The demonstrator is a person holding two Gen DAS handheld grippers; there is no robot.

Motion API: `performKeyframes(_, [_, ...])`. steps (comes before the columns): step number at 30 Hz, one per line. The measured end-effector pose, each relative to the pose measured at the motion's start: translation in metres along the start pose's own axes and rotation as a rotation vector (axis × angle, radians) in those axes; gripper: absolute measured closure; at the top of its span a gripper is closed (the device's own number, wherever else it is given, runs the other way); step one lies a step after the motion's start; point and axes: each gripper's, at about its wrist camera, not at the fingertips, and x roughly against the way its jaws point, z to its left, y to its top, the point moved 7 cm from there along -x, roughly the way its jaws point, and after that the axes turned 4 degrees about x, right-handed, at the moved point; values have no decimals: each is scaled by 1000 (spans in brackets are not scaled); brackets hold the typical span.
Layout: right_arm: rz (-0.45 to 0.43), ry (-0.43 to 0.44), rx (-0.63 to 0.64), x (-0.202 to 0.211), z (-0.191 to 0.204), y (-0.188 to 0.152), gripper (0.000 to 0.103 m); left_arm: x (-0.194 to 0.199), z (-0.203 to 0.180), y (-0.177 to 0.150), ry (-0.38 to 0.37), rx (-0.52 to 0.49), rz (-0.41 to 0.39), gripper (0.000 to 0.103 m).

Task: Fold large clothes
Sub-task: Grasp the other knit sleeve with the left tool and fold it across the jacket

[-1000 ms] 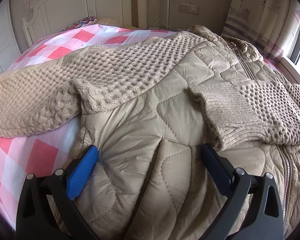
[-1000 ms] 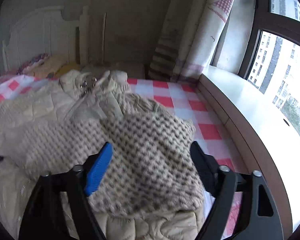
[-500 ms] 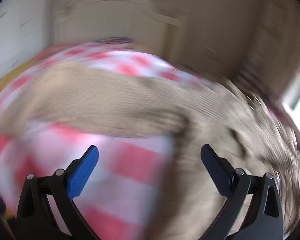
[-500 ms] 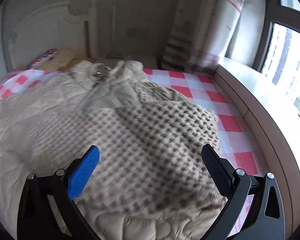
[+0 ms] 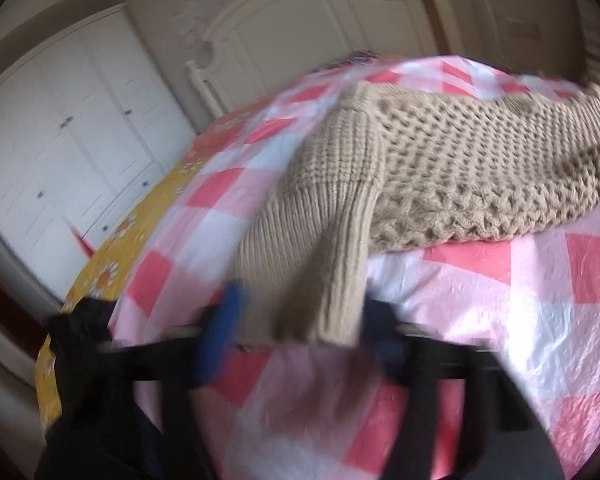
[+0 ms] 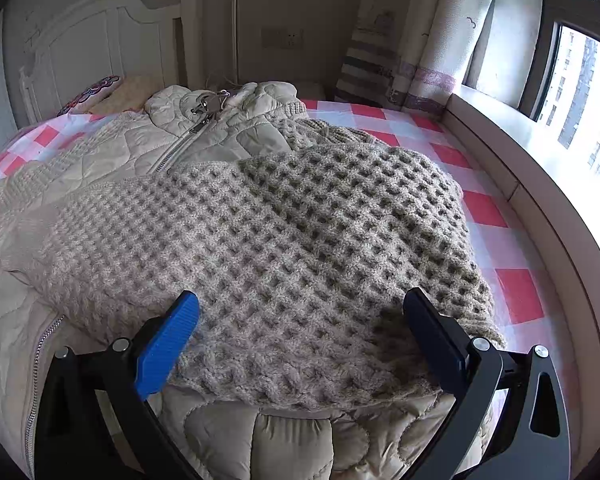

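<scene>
A beige quilted jacket with knitted waffle sleeves (image 6: 204,140) lies on the bed. In the left wrist view one knitted sleeve (image 5: 480,168) stretches over the pink checked sheet, and its ribbed cuff (image 5: 332,248) sits between the fingers of my left gripper (image 5: 300,320). The picture is blurred and the jaws stand narrower than before; I cannot tell whether they grip the cuff. My right gripper (image 6: 300,328) is open and empty, just above the other knitted sleeve (image 6: 284,236), which is folded across the jacket front.
The pink and white checked sheet (image 5: 540,340) covers the bed. A white headboard (image 5: 320,24) and white wardrobe (image 5: 60,140) stand at the far and left sides. A yellow flowered cover (image 5: 112,264) shows at the left bed edge. A window sill (image 6: 548,168) and curtain (image 6: 420,32) run along the right.
My left gripper swung left from the jacket body to the outstretched sleeve's cuff, and its jaws narrowed around it. My right gripper opened wider and drew back slightly over the folded sleeve.
</scene>
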Motion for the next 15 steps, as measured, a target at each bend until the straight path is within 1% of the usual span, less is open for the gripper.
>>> performKeyframes(1, [-1, -2, 1, 0, 0, 0, 5, 2, 2, 2, 2, -3, 1, 97])
performKeyframes(2, [-2, -1, 0, 0, 0, 0, 5, 10, 4, 9, -19, 22, -19, 97])
performKeyframes(3, [-2, -2, 1, 0, 0, 0, 5, 29, 7, 19, -131, 103, -50, 97])
performKeyframes(5, [1, -2, 1, -1, 0, 0, 5, 63, 7, 37, -359, 245, -85, 97])
performKeyframes(6, [2, -4, 2, -1, 0, 0, 5, 88, 5, 52, -487, 310, -108, 97])
performKeyframes(7, [3, -5, 3, -1, 0, 0, 5, 104, 1, 62, -544, 323, -127, 97])
performKeyframes(8, [2, -6, 3, 0, 0, 0, 5, 126, -7, 77, -612, 317, -157, 97])
performKeyframes(9, [0, -4, 2, 0, 0, 0, 5, 140, -16, 88, -663, 310, -172, 97])
performKeyframes(10, [-2, -1, 0, 1, 0, -1, 5, 162, -31, 104, -765, 304, -177, 97])
performKeyframes(12, [-8, 10, -8, 3, 0, -1, 5, 191, -68, 132, -933, 285, -142, 97])
performKeyframes(15, [-9, 19, -15, 2, -1, -1, 5, 223, -122, 165, -1053, 247, -91, 97])
